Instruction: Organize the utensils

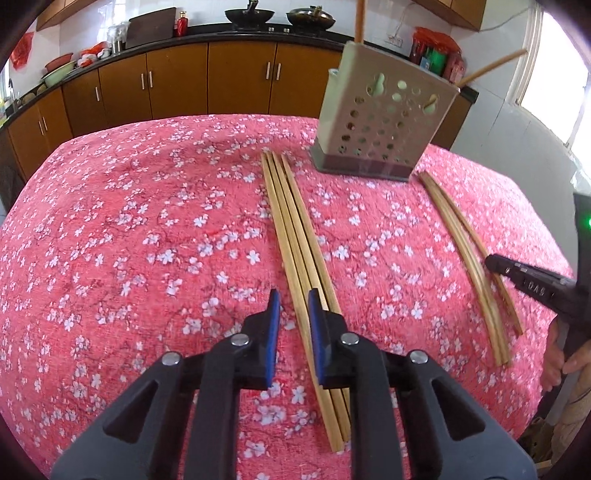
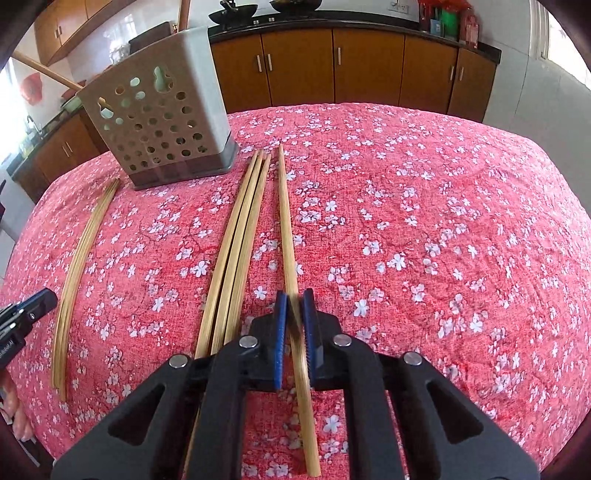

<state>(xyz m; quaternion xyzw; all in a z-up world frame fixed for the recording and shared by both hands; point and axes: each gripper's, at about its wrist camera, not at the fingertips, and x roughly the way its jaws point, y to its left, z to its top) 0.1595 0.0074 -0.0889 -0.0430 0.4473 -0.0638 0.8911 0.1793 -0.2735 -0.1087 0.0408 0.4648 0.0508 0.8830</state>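
**One chopstick pinched, the holder waits**

One pale bamboo chopstick (image 2: 291, 258) sits between the blue pads of my right tool (image 2: 294, 295), and the pads are pressed against its sides, near its thick end. It lies apart from the three bamboo chopsticks (image 2: 236, 240) bunched just to its left on the pink floral-cloth bench (image 2: 443, 221). My left tool (image 1: 294, 295) hangs spread over its own bundle of bamboo chopsticks (image 1: 295, 236), pinching nothing; one stick runs through the gap, and I cannot tell whether the pads touch it.

I judge this to be the pick-up step. Next comes a lift, a tip to upright and a drop, thin end down, into the grey perforated plastic utensil holder (image 2: 162, 122) at the far side of the bench.

That holder already has at least two wooden sticks (image 1: 360, 18) poking out of its top. Most of the chopsticks are yet to go in.
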